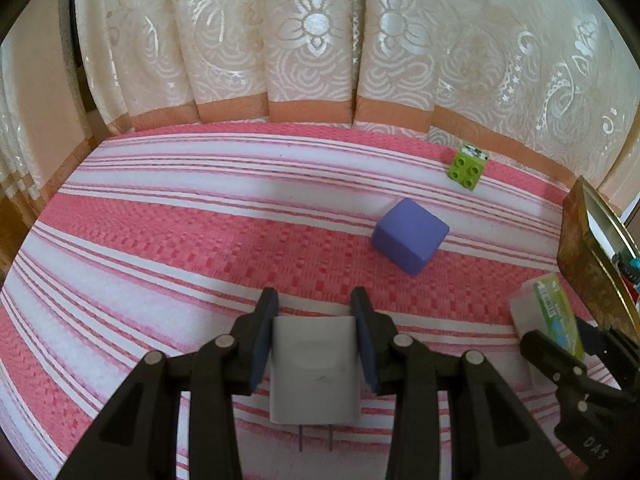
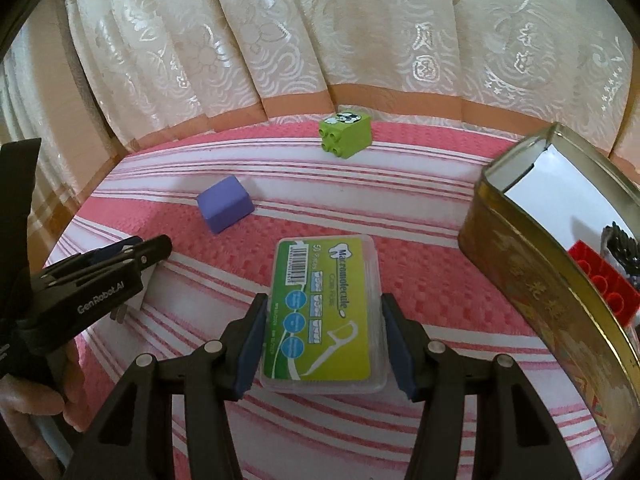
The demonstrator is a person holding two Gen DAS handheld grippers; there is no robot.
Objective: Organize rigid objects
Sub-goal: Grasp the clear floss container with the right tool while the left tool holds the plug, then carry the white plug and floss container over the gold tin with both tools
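Observation:
My left gripper [image 1: 315, 302] is shut on a white plug adapter [image 1: 314, 368], its prongs pointing back toward the camera, just above the pink striped cloth [image 1: 160, 240]. My right gripper [image 2: 323, 310] straddles a clear floss-pick box with a green label [image 2: 326, 312]; its pads sit right at the box's long sides, and I cannot tell if they press it. The box and right gripper also show at the right of the left wrist view [image 1: 550, 320]. A purple cube [image 1: 409, 236] [image 2: 225, 209] and a green toy brick [image 1: 468, 166] [image 2: 346, 134] lie farther back.
A gold tin [image 2: 520, 264] stands open at the right, holding a red brick [image 2: 600, 284] and a dark object. It shows at the right edge of the left wrist view [image 1: 588, 264]. A cream patterned curtain [image 1: 320, 40] hangs behind the table. The left gripper appears at left in the right wrist view [image 2: 92, 280].

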